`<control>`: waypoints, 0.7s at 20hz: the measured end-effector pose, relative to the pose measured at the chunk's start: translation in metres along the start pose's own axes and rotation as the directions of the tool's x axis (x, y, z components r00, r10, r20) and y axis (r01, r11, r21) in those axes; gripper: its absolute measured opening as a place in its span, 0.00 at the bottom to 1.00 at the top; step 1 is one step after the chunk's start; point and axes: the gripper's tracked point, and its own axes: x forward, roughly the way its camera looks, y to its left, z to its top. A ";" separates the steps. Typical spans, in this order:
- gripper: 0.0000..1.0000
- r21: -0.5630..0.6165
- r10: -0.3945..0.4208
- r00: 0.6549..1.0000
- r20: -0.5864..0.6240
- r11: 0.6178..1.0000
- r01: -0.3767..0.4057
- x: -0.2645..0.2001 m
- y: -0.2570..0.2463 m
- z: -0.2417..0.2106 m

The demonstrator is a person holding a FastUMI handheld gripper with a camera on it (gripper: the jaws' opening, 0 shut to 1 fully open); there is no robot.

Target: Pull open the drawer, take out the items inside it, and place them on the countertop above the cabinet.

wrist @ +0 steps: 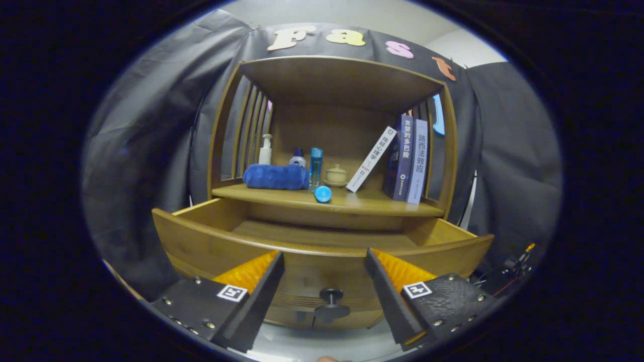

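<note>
Gripper [324,274] gapes wide, holding nothing, before the open bamboo-brown wooden drawer [322,251], whose stiff front likely handles best by its black round knob [331,295].

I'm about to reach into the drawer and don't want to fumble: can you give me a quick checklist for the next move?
1. Drawer pulled open: ok.
2. Gripper open, jaws spread and holding nothing: ok.
3. Knob free between the jaws, not touched: ok.
4. Items left in the drawer: cannot tell; the visible floor looks bare, but the front wall hides the near part.
5. Free room on the countertop: ok, bare wood just right of the lying blue bottle.
</note>
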 end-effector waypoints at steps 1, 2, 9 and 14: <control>0.97 0.006 -0.003 1.000 -0.028 1.000 0.004 0.015 0.001 0.000; 0.97 0.011 -0.006 1.000 -0.018 1.000 0.006 0.028 0.001 0.004; 0.98 0.026 0.002 0.998 -0.065 1.000 0.000 0.068 0.004 0.007; 0.98 0.024 -0.003 0.997 -0.077 1.000 0.005 0.096 0.007 0.011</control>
